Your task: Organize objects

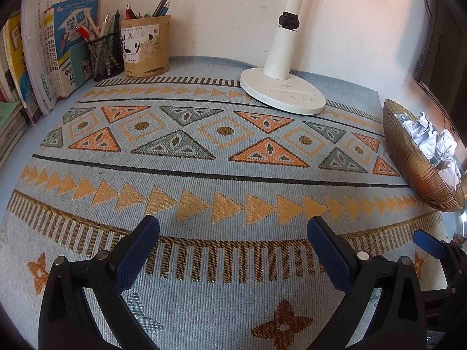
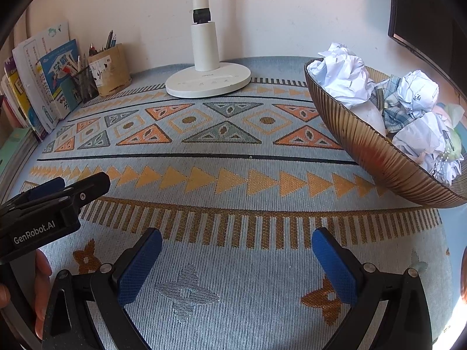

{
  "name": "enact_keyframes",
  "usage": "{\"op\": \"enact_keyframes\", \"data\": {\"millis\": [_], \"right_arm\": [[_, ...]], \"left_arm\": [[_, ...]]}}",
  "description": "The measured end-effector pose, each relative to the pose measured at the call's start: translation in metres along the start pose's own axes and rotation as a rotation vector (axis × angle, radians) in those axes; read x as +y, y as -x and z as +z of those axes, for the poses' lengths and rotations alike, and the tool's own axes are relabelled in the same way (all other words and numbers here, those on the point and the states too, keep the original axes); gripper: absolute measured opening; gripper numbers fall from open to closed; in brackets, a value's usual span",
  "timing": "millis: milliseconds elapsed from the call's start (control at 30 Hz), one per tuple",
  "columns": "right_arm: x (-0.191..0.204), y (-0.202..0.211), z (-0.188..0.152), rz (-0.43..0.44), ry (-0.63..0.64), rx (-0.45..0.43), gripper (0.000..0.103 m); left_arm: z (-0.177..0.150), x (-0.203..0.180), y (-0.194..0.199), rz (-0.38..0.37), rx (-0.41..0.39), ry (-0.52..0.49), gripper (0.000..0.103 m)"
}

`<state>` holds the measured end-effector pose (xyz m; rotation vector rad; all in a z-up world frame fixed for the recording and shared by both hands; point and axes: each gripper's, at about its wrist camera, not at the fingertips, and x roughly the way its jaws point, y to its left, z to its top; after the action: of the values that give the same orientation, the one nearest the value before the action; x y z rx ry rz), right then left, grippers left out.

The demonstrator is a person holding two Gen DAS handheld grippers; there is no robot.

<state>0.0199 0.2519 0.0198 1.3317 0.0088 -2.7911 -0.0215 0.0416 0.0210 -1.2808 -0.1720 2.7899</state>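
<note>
My left gripper [image 1: 233, 233] is open and empty, low over the patterned mat [image 1: 204, 180]. My right gripper [image 2: 236, 246] is open and empty over the same mat [image 2: 204, 192]. A ribbed bronze bowl [image 2: 376, 157] at the right holds several crumpled white paper balls [image 2: 344, 75] and a bit of checked cloth [image 2: 391, 110]. The bowl also shows at the right edge of the left wrist view [image 1: 408, 157]. The left gripper shows at the left of the right wrist view [image 2: 58, 195], and the right gripper shows at the right of the left wrist view [image 1: 429, 242].
A white lamp base [image 1: 281, 92] stands at the back middle. A tan pen holder [image 1: 145, 46] and a black mesh pen cup [image 1: 105, 55] stand at the back left beside upright books [image 1: 55, 55]. A dark monitor [image 2: 429, 20] stands at the far right.
</note>
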Motion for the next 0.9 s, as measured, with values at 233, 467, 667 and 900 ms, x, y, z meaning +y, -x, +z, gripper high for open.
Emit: {"op": "enact_keyframes", "data": {"millis": [233, 467, 667, 900], "right_arm": [[0.0, 0.0, 0.0, 0.0, 0.001, 0.0, 0.103], [-0.001, 0.0, -0.001, 0.001, -0.002, 0.003, 0.103], [-0.004, -0.003, 0.0, 0.003, -0.02, 0.018, 0.103], [-0.009, -0.009, 0.001, -0.006, -0.058, 0.053, 0.103]], "left_arm": [[0.0, -0.001, 0.0, 0.0, 0.0, 0.0, 0.101], [-0.001, 0.0, -0.002, -0.002, 0.007, -0.001, 0.101], [-0.001, 0.0, -0.004, 0.006, 0.022, -0.001, 0.101], [-0.017, 0.012, 0.003, 0.134, 0.08, -0.037, 0.102]]}}
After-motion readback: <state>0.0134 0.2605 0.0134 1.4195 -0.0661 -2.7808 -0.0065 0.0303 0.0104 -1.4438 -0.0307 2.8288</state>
